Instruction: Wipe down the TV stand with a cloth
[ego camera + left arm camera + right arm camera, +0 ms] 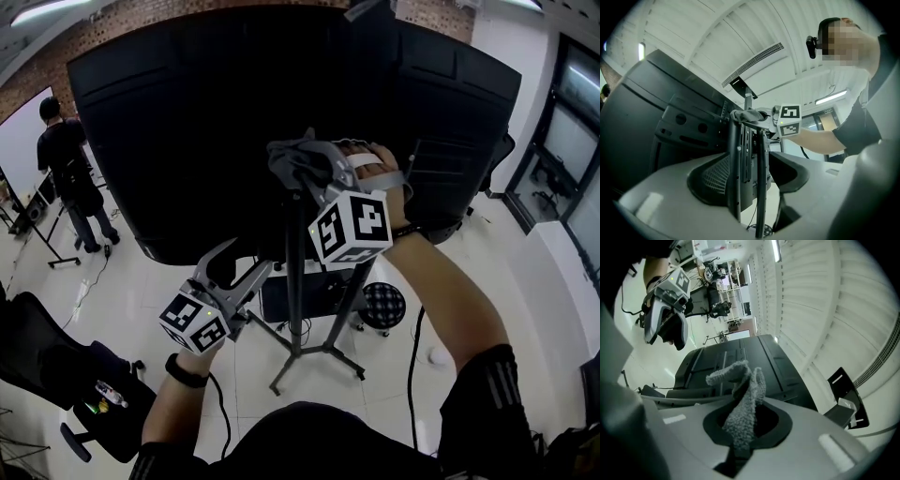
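Observation:
The TV (187, 141) is a big black panel seen from behind, mounted on a black stand pole (294, 281) with tripod feet (323, 354). My right gripper (314, 173) is shut on a grey cloth (292, 157) and presses it against the top of the pole. In the right gripper view the cloth (743, 404) sticks up from between the jaws. My left gripper (251, 274) is lower and to the left, open, its jaws either side of the stand's upright bars (733, 164). Whether they touch the bars is unclear. The left gripper view also shows the cloth (745, 114) on top.
A person (66, 159) stands at the back left beside a whiteboard. A round stool (384, 305) sits right of the stand's feet. A black chair (56, 375) is at lower left. Cables trail over the white floor; glass doors (572, 141) are at right.

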A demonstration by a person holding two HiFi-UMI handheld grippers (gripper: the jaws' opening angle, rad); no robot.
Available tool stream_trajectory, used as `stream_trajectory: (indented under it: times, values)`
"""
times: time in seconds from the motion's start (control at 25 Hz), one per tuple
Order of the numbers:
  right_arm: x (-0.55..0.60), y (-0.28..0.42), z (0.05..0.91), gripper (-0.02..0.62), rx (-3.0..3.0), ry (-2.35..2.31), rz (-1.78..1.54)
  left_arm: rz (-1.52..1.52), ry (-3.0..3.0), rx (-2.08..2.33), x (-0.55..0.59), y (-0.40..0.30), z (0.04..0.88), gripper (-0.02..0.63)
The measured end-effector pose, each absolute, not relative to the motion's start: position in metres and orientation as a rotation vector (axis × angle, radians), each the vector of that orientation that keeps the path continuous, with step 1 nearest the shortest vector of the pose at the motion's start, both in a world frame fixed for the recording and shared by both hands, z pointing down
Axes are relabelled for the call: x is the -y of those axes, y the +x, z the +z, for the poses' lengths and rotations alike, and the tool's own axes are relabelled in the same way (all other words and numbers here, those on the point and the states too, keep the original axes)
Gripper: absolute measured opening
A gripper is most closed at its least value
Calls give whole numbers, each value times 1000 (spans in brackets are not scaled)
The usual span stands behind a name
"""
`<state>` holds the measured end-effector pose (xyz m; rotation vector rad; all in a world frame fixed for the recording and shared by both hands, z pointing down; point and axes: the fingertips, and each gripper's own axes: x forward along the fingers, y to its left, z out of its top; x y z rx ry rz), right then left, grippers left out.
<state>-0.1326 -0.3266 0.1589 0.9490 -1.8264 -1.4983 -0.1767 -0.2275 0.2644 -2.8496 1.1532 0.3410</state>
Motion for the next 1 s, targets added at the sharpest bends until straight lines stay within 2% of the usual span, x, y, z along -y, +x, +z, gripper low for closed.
stream_trajectory:
  times: [0.56,1.0]
  values:
    - [322,-123,247,26,1989,717,-1483,250,-2774,-1375,226,-140,297,282]
    - [322,-124,302,25,2062,707,-1418,213,-2842,-1418,225,-135,343,282]
